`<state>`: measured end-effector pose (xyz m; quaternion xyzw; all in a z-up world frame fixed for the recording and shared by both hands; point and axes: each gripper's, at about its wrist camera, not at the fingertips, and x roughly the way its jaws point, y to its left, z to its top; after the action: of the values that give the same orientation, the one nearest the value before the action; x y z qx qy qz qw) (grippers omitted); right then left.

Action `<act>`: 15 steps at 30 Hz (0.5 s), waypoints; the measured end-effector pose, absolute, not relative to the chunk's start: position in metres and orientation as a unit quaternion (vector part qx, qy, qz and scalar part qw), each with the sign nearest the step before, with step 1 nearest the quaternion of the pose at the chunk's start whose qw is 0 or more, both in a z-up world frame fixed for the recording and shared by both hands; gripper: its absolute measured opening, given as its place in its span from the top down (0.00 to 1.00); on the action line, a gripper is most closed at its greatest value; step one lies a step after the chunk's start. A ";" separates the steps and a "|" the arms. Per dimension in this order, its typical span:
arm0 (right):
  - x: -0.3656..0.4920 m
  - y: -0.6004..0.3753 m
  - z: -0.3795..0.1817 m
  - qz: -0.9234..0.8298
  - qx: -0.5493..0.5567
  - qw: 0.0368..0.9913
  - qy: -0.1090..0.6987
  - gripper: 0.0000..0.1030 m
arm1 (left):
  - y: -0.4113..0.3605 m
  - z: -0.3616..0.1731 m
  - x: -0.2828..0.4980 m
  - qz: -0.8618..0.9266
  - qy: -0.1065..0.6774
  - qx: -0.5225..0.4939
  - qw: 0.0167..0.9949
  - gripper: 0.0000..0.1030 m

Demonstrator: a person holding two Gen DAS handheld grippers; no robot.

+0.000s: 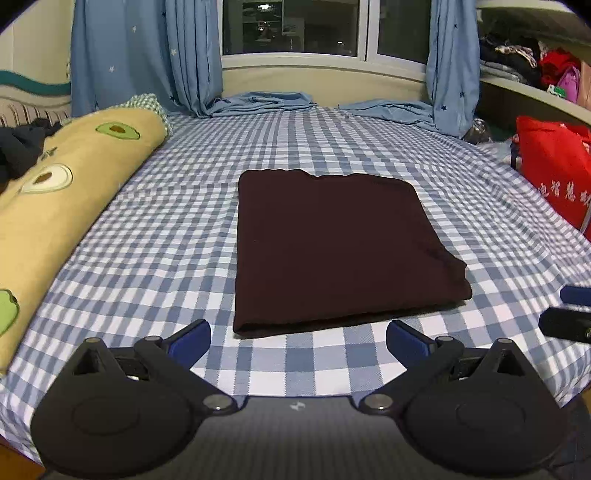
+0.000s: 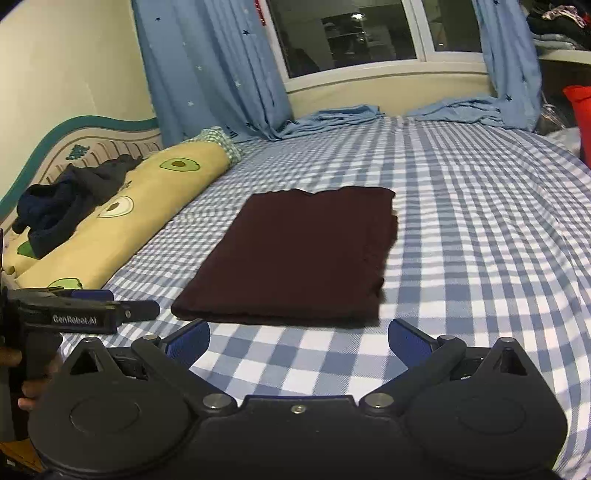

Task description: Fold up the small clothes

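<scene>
Dark maroon garment (image 1: 332, 247) lay flat on the checked bedsheet (image 1: 184, 229), roughly mid-bed, already folded into a neat rectangle. Doubled edge ran along the near side, layered edges showed on the right. Looked like this piece was done or one fold short; can't tell which garment type it was.

Long axis ran from the near edge toward the window (image 1: 295, 26); short near edge sat just ahead of both tools.

Left gripper (image 1: 298, 338) hovered just short of the near edge, jaws spread wide, holding nothing. Right gripper (image 2: 299, 338) same: jaws spread, empty, not touching the cloth. From the right wrist view the left gripper appeared low-left beside the garment's near corner.

Still to do, by judgement: a heap of dark clothes (image 2: 62, 210) sat unfolded on the avocado-print pillow (image 2: 140, 206), well apart to the left. Likely next pick.
</scene>
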<state>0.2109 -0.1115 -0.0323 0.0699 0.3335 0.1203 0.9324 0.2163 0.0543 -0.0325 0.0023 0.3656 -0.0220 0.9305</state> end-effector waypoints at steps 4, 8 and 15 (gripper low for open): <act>0.212 -0.109 -0.030 0.114 0.058 0.938 0.323 0.00 | 0.055 -0.030 0.214 -0.030 0.366 -0.003 0.930 0.00; 0.210 -0.114 -0.034 0.103 0.057 0.938 0.327 0.00 | 0.055 -0.027 0.213 -0.032 0.361 -0.003 0.932 0.00; 0.207 -0.120 -0.039 0.094 0.062 0.937 0.332 0.00 | 0.055 -0.023 0.207 -0.036 0.341 -0.004 0.939 0.00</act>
<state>0.2073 -0.1197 -0.0391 0.0620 0.3318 0.0936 0.9366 0.2070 0.0547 -0.0229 -0.0043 0.3410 -0.0358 0.9394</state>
